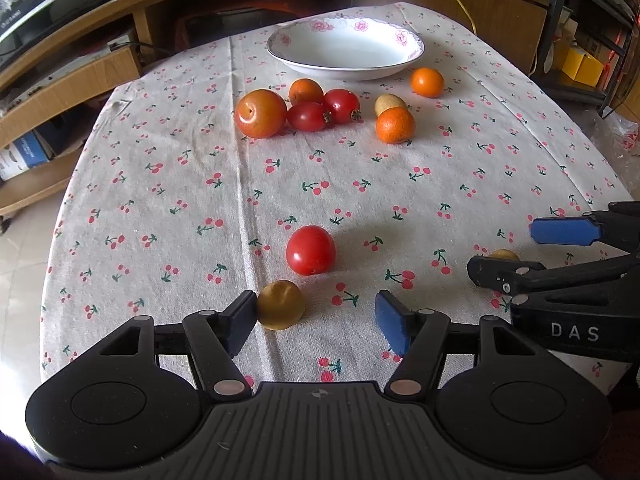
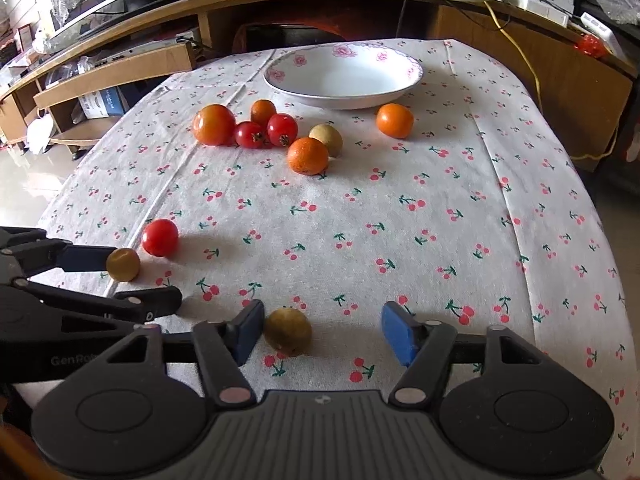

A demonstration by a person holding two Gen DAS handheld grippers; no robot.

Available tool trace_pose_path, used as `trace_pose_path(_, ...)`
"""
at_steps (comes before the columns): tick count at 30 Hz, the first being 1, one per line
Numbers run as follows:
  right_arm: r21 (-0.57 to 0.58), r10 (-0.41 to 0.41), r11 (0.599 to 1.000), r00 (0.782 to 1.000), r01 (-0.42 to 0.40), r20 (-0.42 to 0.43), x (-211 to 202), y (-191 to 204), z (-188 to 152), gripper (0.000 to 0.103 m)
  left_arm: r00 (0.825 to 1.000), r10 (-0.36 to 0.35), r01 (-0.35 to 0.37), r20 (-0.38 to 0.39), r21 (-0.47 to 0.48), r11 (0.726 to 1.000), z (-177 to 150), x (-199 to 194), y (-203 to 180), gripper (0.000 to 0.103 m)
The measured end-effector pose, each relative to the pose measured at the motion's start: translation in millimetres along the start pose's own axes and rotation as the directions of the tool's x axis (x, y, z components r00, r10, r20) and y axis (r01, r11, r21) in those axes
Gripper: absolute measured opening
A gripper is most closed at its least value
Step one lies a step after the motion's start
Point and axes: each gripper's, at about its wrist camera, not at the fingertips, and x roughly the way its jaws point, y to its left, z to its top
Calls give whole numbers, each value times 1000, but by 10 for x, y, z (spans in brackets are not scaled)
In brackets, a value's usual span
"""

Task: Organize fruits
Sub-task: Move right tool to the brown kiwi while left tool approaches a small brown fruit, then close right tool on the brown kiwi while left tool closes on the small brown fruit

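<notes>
My left gripper is open over the cherry-print tablecloth. A small yellow-brown fruit lies between its jaws, touching the left pad. A red tomato sits just beyond it. My right gripper is open too, with a second yellow-brown fruit against its left pad. An empty white floral plate stands at the table's far side. Each gripper shows in the other's view: the right gripper and the left gripper.
Before the plate lie a large orange-red fruit, two cherry tomatoes, three small oranges and a yellow fruit. A wooden TV cabinet with cables stands behind the table. The table's edges fall off left and right.
</notes>
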Motion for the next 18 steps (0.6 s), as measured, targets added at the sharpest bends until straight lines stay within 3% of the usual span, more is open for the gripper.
trace_pose_path(5,-21,4,1000,1000,-4,0,-12,11,11,29,1000,8,-8,-5,8,1000,2,-25,-10,66)
trace_pose_path(9,-28,18,999,1000,-18,-2,-34,17,-9,27,1000,24,-24,-11,3,1000,8,-50,1,54)
trace_pose_path(18,-31,31,999,1000,-31,2,-63,11,-44,26,1000,25,-25,-12,8,1000,-2,-42,4,54)
